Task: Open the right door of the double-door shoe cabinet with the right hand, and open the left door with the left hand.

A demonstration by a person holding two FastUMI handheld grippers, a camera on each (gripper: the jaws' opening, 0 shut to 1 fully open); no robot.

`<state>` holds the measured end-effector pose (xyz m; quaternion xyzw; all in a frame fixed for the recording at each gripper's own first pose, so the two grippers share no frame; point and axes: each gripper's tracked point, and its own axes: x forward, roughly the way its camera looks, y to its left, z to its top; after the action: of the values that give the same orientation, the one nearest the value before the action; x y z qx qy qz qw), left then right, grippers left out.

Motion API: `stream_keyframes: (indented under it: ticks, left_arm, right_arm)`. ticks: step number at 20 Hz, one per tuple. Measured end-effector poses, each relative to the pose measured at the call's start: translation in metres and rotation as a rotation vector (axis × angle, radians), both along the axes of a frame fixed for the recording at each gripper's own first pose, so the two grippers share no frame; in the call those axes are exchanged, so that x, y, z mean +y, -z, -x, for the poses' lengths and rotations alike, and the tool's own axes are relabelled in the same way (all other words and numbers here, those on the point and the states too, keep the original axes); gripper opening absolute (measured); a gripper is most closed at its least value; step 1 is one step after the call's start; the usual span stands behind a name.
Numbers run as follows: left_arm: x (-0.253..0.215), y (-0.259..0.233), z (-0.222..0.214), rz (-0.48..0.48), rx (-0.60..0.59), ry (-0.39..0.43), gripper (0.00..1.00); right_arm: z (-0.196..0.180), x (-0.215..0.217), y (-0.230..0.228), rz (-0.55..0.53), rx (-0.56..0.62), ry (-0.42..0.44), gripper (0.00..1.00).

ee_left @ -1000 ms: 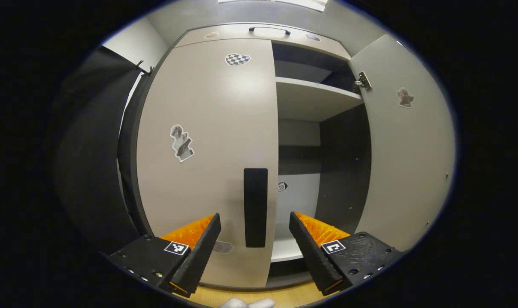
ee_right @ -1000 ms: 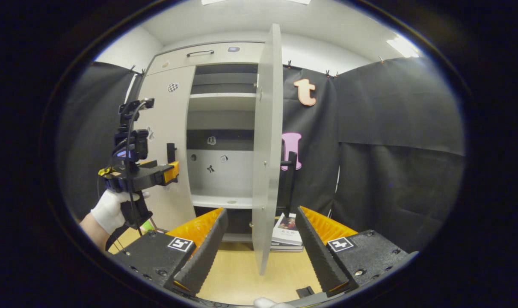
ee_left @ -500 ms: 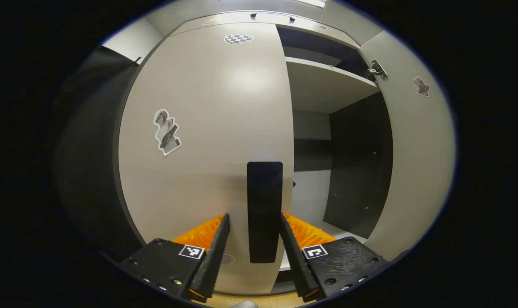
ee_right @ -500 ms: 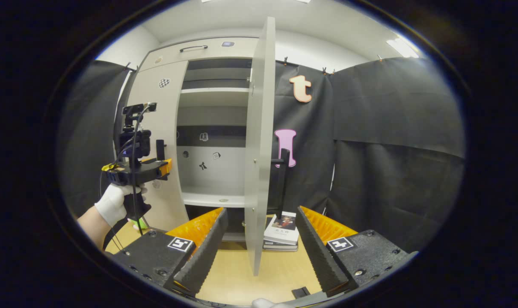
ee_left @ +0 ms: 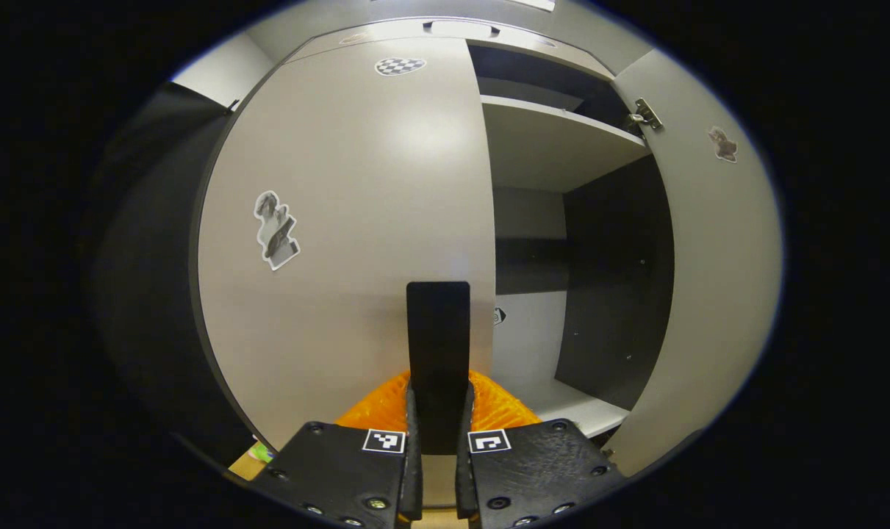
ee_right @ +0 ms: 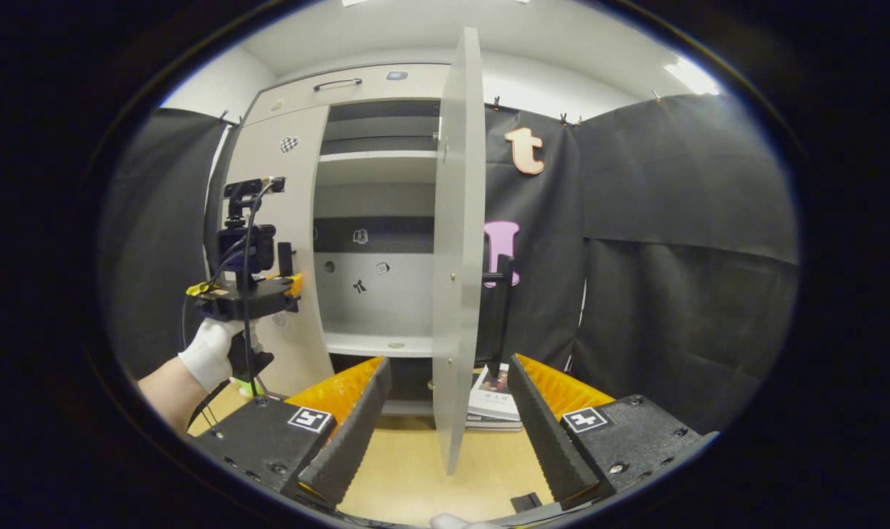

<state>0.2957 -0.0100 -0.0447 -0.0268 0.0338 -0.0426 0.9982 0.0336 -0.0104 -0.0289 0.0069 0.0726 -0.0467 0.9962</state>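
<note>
The shoe cabinet [ee_right: 375,220] stands against the wall with its left door [ee_left: 342,242] closed flat, and the left gripper [ee_left: 437,419] is clamped on that door's black vertical handle [ee_left: 437,353], both fingers pressing the lower part of the bar from either side. In the right gripper view that same gripper sits at the handle [ee_right: 286,257], held by a white-gloved hand [ee_right: 213,353]. The right door [ee_right: 456,250] hangs wide open, seen edge-on, its own black handle [ee_right: 503,308] on the far face. The right gripper [ee_right: 445,426] is spread wide with nothing between its fingers, the door's lower edge standing in the gap beyond them without touching. Inside, pale shelves [ee_left: 555,139] and a dark side panel [ee_left: 614,279] show. Stickers dot the left door: a checkered heart [ee_left: 399,66] up top and a small cut-out figure [ee_left: 275,230] mid-left; no writing on them is legible. A stack of books [ee_right: 496,400] lies on the wooden floor [ee_right: 408,477] beside the open door, the cover text too small to read.
</note>
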Motion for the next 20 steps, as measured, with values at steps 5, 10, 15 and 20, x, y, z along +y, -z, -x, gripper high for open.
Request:
stream_keyframes:
  ticks: [5, 10, 15, 20]
  left_arm:
    - [0.000, 0.000, 0.004, 0.000, 0.004, 0.012, 0.05]
    - [0.000, -0.003, 0.020, 0.014, 0.003, 0.031, 0.05]
    - [0.010, -0.005, 0.047, 0.016, -0.002, 0.042, 0.05]
    - [0.023, -0.003, 0.069, 0.016, 0.000, 0.031, 0.05]
  right_arm:
    - [0.010, -0.003, -0.009, 0.005, -0.024, 0.004, 0.99]
    - [0.021, -0.002, -0.004, -0.002, -0.019, -0.004, 0.99]
    - [0.029, 0.012, 0.000, -0.007, -0.019, -0.047, 0.99]
    - [0.040, 0.031, 0.005, -0.009, -0.014, -0.105, 0.99]
